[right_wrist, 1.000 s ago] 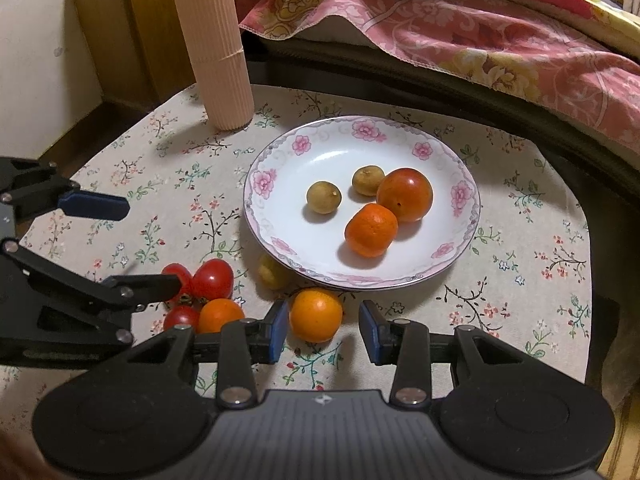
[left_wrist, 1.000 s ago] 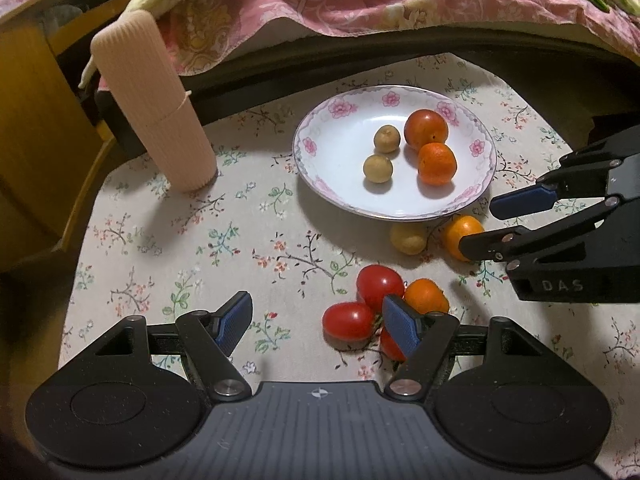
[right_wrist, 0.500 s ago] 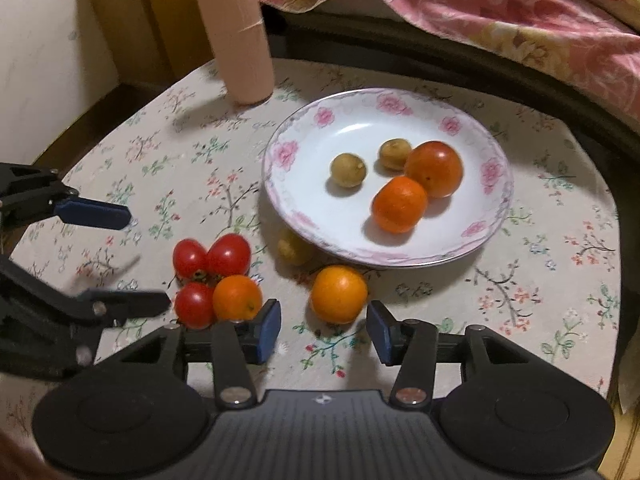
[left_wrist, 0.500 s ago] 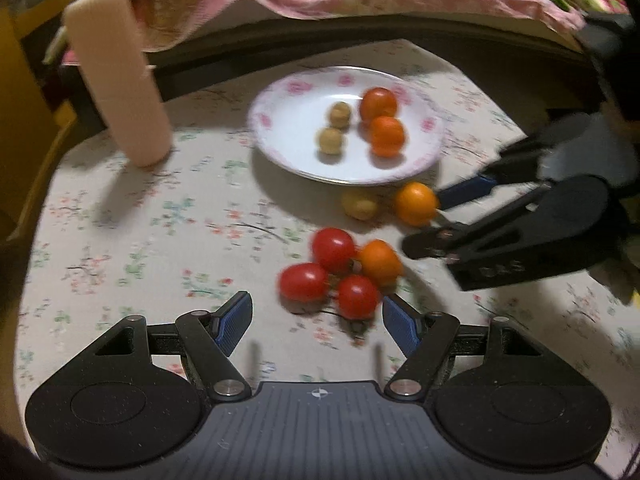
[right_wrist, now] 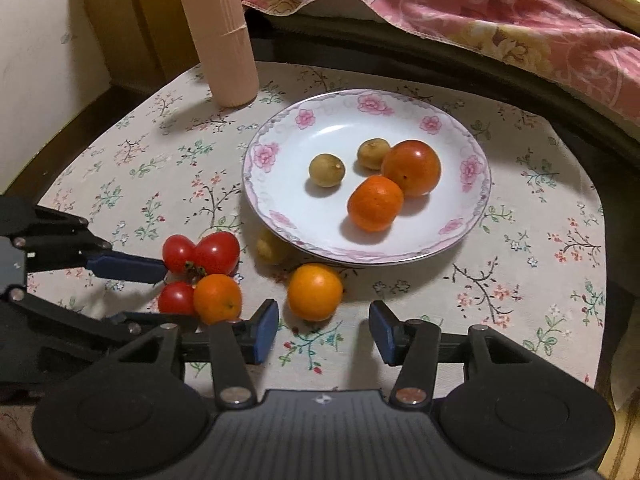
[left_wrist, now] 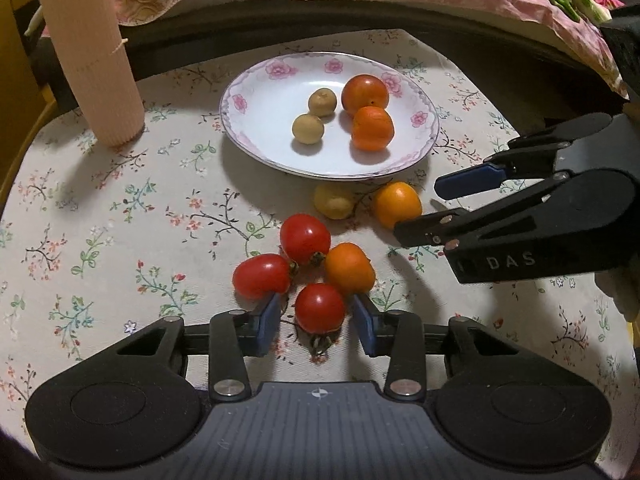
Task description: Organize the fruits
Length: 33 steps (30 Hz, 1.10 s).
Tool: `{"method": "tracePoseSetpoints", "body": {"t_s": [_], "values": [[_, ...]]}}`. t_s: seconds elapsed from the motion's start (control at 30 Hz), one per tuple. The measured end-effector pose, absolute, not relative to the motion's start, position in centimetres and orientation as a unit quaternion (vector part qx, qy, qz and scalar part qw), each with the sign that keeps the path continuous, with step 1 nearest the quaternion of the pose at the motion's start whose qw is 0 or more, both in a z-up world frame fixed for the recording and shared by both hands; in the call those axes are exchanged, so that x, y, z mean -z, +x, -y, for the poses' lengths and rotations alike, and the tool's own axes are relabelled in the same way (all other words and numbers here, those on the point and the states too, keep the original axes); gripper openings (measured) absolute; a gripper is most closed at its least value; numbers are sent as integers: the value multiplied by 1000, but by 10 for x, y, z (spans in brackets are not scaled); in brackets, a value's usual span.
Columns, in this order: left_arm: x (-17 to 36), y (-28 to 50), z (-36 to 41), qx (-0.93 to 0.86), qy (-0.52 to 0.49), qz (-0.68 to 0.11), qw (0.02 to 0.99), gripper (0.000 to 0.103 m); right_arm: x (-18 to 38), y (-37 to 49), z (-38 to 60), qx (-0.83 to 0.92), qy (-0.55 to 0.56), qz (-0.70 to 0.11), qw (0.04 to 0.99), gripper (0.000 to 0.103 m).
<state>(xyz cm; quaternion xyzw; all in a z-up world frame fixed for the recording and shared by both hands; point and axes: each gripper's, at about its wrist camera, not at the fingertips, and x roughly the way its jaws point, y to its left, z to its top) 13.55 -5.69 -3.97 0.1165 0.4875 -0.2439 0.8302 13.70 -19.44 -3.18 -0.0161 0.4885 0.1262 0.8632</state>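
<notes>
A floral white plate [left_wrist: 256, 92] [right_wrist: 280, 128] holds two small yellow-brown fruits, a large tomato [left_wrist: 365, 93] and an orange [left_wrist: 372, 127]. On the cloth lie three red tomatoes and an orange fruit [left_wrist: 349, 268] in a cluster, plus a yellow fruit [left_wrist: 334, 202] and an orange [left_wrist: 397, 204] [right_wrist: 315, 291] by the plate's rim. My left gripper [left_wrist: 317, 322] is open with its jaws either side of the nearest tomato [left_wrist: 320, 307]. My right gripper [right_wrist: 323, 332] is open just short of the loose orange.
A tall ribbed pink cylinder [left_wrist: 90, 52] [right_wrist: 218, 32] stands at the table's back left. A pink floral quilt [right_wrist: 480, 12] hangs over the dark edge behind the table. A wooden cabinet is at the far left.
My left gripper has moved forward until its jaws flank the nearest tomato. My right gripper has drawn back and opened wider, with the loose orange now just beyond its fingertips.
</notes>
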Motion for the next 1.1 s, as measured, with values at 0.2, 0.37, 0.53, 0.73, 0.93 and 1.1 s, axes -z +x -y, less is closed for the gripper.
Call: {"method": "tracePoseSetpoints", "body": {"t_s": [0.2,0.37,0.53,0.73,0.93,1.1], "values": [[47,125,57,247,123,-494,824,39,34,140,198,-124,-2,-491,862,50],[46,129,51,246,106,-501,823,36,37,145,191,-132,0,-490,862,50],[48,127,51,249,109,-499,823,39,42,152,187,-132,-2,-489,862,50],[47,125,51,241,113,-499,825,35,39,151,189,-129,4,-496,859,32],[45,127,51,238,110,-499,826,30,38,144,188,-137,-9,-497,857,32],[43,126,50,238,113,-500,825,32,34,139,190,-141,-9,-500,854,32]]}}
